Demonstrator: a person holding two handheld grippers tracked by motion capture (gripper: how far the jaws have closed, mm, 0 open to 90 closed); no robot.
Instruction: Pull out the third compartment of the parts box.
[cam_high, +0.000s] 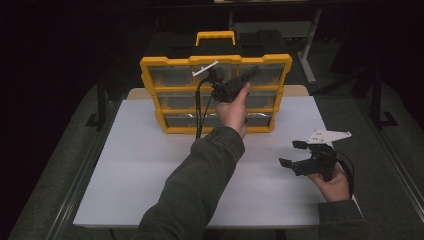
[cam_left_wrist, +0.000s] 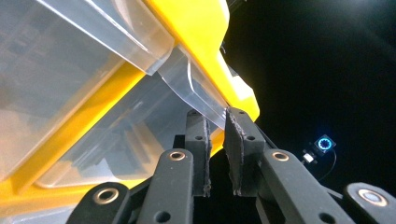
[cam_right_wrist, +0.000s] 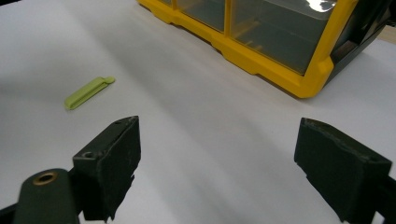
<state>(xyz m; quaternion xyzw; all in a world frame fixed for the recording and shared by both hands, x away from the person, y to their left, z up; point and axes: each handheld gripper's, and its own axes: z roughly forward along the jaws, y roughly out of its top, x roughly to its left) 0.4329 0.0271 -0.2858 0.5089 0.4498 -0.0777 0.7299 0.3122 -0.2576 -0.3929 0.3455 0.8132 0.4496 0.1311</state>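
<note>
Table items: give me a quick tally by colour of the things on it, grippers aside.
Yellow: 1, the drawer organizer, standing upright at the far edge of the table.
Light green: 1, a small flat clip, lying apart from the organizer.
Total: 2.

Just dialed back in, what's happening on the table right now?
A person is working at a yellow drawer cabinet standing at the far side of the white table. The left gripper is up at the top row, its jaws nearly closed on the clear lip of a drawer, apparently to pull it. The right gripper hovers open over the table to the right, holding nothing. A small green clip lies loose on the table.
</note>
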